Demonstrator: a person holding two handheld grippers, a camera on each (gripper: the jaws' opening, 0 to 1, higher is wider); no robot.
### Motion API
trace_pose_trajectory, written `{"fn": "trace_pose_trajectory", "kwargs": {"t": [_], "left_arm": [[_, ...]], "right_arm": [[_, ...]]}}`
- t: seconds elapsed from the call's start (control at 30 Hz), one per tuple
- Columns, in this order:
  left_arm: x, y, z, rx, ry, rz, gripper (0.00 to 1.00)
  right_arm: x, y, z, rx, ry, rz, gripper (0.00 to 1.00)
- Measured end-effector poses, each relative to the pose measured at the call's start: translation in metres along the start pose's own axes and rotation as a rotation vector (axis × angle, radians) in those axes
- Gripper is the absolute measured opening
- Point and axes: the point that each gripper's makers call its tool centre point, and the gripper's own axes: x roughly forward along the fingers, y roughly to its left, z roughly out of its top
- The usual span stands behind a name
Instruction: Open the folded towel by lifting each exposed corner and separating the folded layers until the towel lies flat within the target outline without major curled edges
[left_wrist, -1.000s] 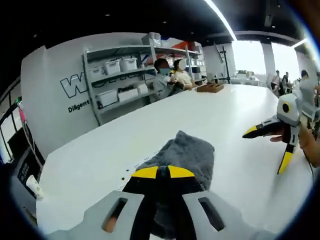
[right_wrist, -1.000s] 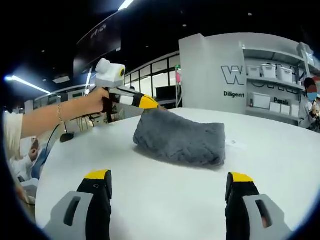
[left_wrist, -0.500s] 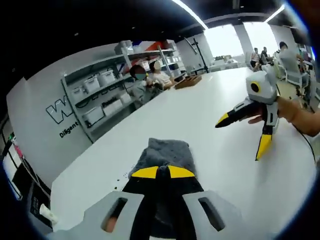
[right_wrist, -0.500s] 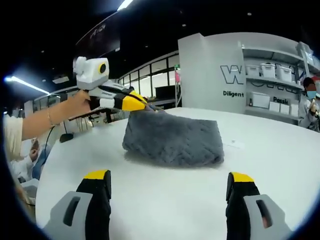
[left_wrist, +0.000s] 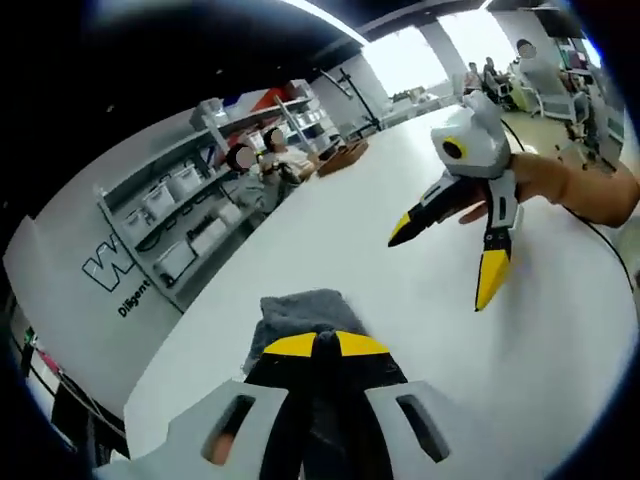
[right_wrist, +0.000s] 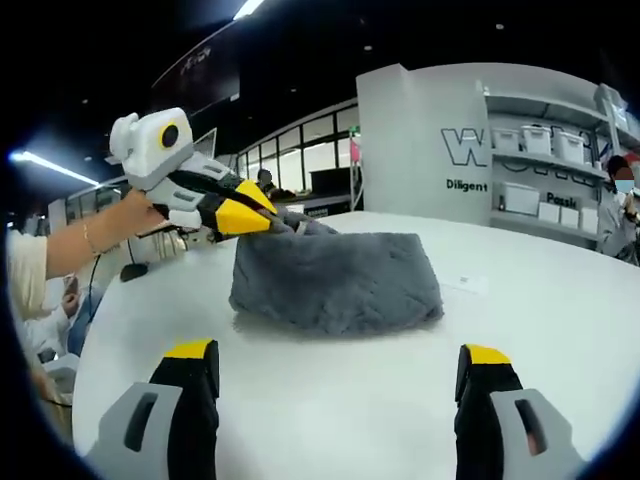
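At centre frame, our left gripper (right_wrist: 262, 215) pinches the grey towel (right_wrist: 335, 280) corner, lifting one layer; the right gripper (right_wrist: 338, 372) waits, jaws apart. Most unfolding remains.

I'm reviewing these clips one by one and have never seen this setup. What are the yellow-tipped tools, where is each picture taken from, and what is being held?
A person holds a two-jaw gripper in each hand, and a fisheye camera rides on each. In the left gripper view, the left gripper has its jaws shut on a corner of the grey towel. The right gripper shows there too, open and holding nothing. In the right gripper view, the folded towel lies on the white table, with the left gripper lifting its far corner. Shelves stand behind.
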Motion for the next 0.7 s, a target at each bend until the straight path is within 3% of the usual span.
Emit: {"fn": "trace_pose_trajectory", "kwargs": {"t": [0.3, 0.47, 0.7], "left_arm": [[0.002, -0.032, 0.008, 0.041, -0.022, -0.044, 0.04], [0.005, -0.048, 0.009, 0.021, -0.042, -0.076, 0.04], [0.010, -0.067, 0.007, -0.048, -0.065, -0.129, 0.04]], "right_arm": [[-0.005, 0.008, -0.006, -0.052, 0.049, 0.043, 0.99], [-0.009, 0.005, -0.012, -0.064, 0.074, 0.045, 0.99], [-0.014, 0.010, -0.032, -0.109, 0.162, 0.105, 0.99]]}}
